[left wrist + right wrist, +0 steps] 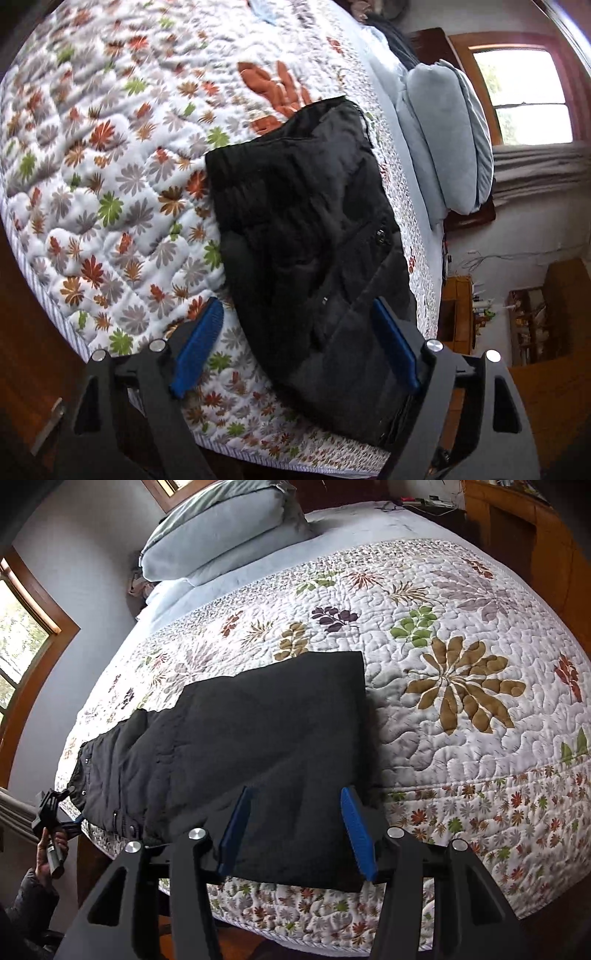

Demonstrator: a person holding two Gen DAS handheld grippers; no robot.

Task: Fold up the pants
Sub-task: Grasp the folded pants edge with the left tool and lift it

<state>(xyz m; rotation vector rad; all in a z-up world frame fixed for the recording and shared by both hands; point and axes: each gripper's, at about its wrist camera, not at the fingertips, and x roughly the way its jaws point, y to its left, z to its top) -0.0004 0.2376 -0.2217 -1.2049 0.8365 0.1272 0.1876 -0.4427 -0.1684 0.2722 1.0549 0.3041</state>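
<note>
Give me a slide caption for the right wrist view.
Right gripper open above partly folded black pants on a floral quilt.

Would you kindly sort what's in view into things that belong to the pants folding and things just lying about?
Job: pants, left gripper, right gripper, quilt they lie on.

Lying about: pillows, window, wooden shelves.

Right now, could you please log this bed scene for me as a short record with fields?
garment: black pants, folded, flat along the quilt's near edge
surface: floral quilt on a bed
pillows: pale blue pillows stacked at the head
left hand-held gripper: open, over the waistband end
right hand-held gripper: open, over the folded end, nothing pinched
</note>
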